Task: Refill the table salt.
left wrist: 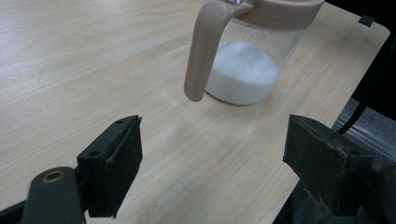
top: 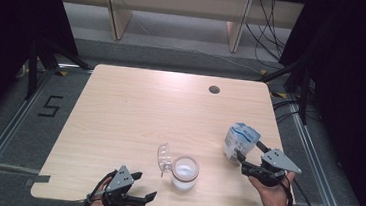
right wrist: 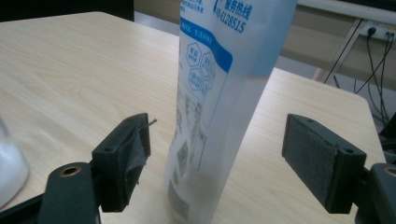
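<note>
A: High view: the right gripper, at lower right of the frame, is standing with jaws spread around the white-and-blue pouch, pads clear of it.

B: And the left gripper, bottom centre-left, is sitting wide apart and empty, just short of the clear jar with its lid flipped up.

A: Left gripper view: the jar is showing upper centre, white powder inside, pinkish handle hanging down. Rigid, probably slick; I'd take that handle.

B: Right gripper view: the pouch is standing upright between the pads, untouched. Soft and crushable, likely light; grip it mid-body, gently.

A: Pale wooden table, smooth and bare; grey floor and cables beyond.
</note>
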Available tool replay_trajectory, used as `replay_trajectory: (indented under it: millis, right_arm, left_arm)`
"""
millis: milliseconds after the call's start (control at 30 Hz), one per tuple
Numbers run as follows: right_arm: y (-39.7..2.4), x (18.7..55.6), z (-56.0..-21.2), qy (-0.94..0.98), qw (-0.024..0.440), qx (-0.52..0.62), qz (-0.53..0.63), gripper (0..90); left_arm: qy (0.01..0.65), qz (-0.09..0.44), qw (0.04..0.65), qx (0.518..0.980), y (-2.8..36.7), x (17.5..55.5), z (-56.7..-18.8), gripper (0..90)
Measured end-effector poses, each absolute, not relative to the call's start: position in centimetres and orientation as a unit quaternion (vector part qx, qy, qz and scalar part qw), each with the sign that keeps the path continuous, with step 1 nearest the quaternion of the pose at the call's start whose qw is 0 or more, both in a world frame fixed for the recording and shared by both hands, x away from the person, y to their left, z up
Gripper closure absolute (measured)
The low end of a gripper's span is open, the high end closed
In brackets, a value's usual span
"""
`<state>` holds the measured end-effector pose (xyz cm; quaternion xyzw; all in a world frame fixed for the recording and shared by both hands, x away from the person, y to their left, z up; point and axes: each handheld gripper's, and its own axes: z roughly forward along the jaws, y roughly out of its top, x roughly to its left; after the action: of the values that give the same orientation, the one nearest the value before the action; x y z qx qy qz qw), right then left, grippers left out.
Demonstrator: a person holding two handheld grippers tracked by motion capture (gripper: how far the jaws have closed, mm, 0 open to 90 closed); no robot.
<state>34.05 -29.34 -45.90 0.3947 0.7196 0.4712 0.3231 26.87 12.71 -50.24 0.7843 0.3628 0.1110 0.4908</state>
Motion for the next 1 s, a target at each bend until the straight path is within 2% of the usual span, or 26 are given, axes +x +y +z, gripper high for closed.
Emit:
replay_trajectory:
  millis: [467, 800, 900, 1000]
  right_arm:
    - [-29.1, 31.9, -46.2, 0.728, 0.294, 0.407, 0.467, 16.7]
    - [-28.2, 29.9, -46.7, 0.742, 0.250, 0.411, 0.466, 15.8]
    - [-28.2, 29.8, -46.8, 0.752, 0.259, 0.391, 0.463, 15.8]
    - [-27.9, 29.5, -46.9, 0.756, 0.248, 0.389, 0.464, 15.8]
  left_arm:
    - [0.366, 0.111, 0.490, 0.783, 12.7, 26.9, -50.3, 18.8]
    - [0.368, 0.109, 0.486, 0.785, 12.7, 27.0, -50.2, 18.7]
    - [0.365, 0.110, 0.486, 0.786, 12.8, 27.0, -50.2, 18.7]
    - [0.370, 0.113, 0.483, 0.785, 12.7, 27.0, -50.1, 18.7]
